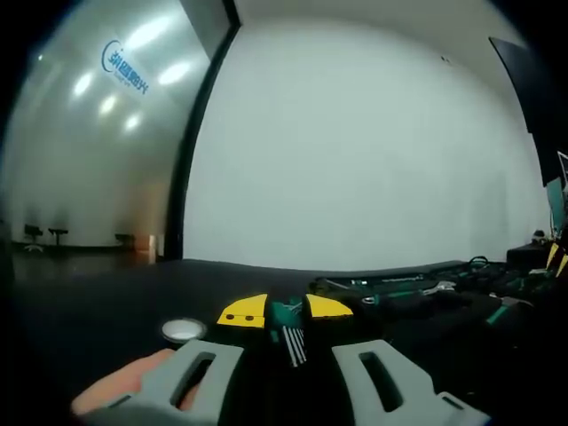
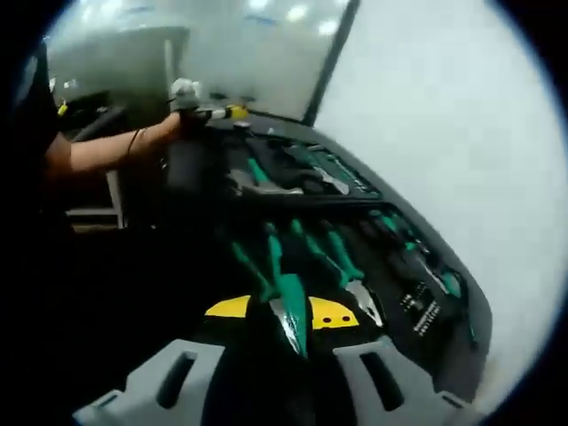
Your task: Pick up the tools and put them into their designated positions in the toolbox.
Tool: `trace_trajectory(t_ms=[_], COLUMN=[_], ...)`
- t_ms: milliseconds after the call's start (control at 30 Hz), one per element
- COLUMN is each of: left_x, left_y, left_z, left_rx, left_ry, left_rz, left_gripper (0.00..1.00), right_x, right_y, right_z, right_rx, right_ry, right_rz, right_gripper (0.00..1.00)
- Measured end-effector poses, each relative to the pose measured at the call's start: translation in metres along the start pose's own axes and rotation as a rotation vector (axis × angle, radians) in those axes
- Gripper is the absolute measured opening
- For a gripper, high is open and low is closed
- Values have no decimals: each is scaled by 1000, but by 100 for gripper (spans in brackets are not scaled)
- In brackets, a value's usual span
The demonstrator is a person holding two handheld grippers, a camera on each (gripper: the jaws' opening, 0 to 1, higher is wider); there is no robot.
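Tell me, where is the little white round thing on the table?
In the left gripper view, the small white round thing sits on the dark table, low and left, just left of the yellow-tipped left tongs.

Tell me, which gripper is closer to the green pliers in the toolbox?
Right. The right gripper hangs just over the green pliers. The left gripper is far off, past the toolbox's other end.
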State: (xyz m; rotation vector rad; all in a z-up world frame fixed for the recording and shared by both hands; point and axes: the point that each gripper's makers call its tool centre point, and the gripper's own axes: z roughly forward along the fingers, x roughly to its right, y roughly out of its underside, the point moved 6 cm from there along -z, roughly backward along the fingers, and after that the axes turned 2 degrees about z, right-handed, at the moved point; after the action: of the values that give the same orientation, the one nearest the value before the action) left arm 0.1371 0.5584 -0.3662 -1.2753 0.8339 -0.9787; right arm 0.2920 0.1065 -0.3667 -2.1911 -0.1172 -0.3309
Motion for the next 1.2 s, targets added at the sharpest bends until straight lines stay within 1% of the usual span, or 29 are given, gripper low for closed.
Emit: trace_trajectory(t_ms=[33, 67, 100, 133, 167, 200, 233, 267, 333, 400, 433, 467, 500, 567, 600, 633, 667, 733, 767, 800, 833, 867, 933, 1000, 1033, 1067, 1133, 1167, 1200], left_x=[0, -1, -2, -1, -1, -1, 0, 0, 0, 0, 0, 1, 1, 0, 0, 0, -1, 0, 0, 1, 1, 1, 2, 1, 1, 1, 1, 2, 2], left_y=[0, 0, 0, -1, -1, -1, -2, -2, -2, -2, -3, -3, -3, -3, -3, -3, -3, -3, -3, -3, -3, -3, -3, -2, -2, -1, -1, -1, -1], left_z=[0, 1, 1, 0, -1, -1, -1, -1, -1, -1, -1, -1, -1, -1, -1, -1, -1, -1, -1, -1, -1, -1, -1, 1, 0, 0, 1, 0, 0], left_rx=[1, 2, 4, 6, 6, 7, 8, 9, 10, 12, 13, 13, 13, 14, 14, 14, 13, 13, 12, 10, 9, 8, 7, 5, 4, 3, 0, -3, -6], left_ry=[1, 2, 3, 4, 5, 5, 6, 7, 8, 10, 10, 11, 11, 12, 11, 11, 11, 11, 11, 12, 12, 13, 13, 13, 13, 13, 14, 12, 9], left_rz=[-3, -6, -10, -11, -12, -12, -12, -13, -13, -12, -12, -12, -12, -14, -15, -16, -17, -18, -18, -18, -17, -13, -8, -4, -4, -4, -1, 2, 4], left_gripper=[14, 14, 14, 14, 14, 14, 14, 14, 14, 14, 14, 14, 14, 14, 14, 14, 14, 14, 14, 14, 14, 14, 14, 14, 14, 14, 14, 14, 14], right_x=[0, 6, 12, 13, 19, 20, 17, 17, 23, 36, 45, 50, 59, 73, 78, 83, 86, 90, 92, 89, 87, 86, 80, 70, 63, 55, 43, 34, 28], right_y=[-5, -4, 4, 1, 1, 2, 1, -2, -13, -28, -39, -45, -54, -61, -59, -51, -44, -24, -20, -14, -9, -1, 8, 14, 17, 21, 34, 42, 46], right_z=[0, 1, 0, -1, -2, -3, -5, -7, -10, -16, -21, -24, -28, -35, -36, -38, -37, -40, -46, -50, -54, -60, -69, -74, -77, -77, -71, -64, -61], right_rx=[26, 26, -47, -39, -35, -48, -48, -25, 73, 207, 316, 378, 475, 613, 633, 638, 631, 635, 690, 697, 692, 692, 671, 643, 625, 587, 463, 366, 316], right_ry=[-67, -44, -53, -94, -54, -52, -80, -101, -92, -80, -49, -47, -39, -9, -4, 3, 26, 108, 121, 93, 94, 127, 188, 224, 246, 261, 305, 307, 306], right_rz=[29, 119, 148, 148, 113, 87, 90, 98, 160, 234, 271, 305, 352, 426, 471, 548, 567, 558, 580, 643, 675, 668, 617, 566, 518, 498, 419, 387, 347], right_gripper=[19, 19, 18, 13, 11, 10, 10, 10, 10, 10, 10, 10, 10, 10, 10, 10, 10, 10, 10, 10, 10, 10, 11, 11, 11, 11, 11, 11, 11])
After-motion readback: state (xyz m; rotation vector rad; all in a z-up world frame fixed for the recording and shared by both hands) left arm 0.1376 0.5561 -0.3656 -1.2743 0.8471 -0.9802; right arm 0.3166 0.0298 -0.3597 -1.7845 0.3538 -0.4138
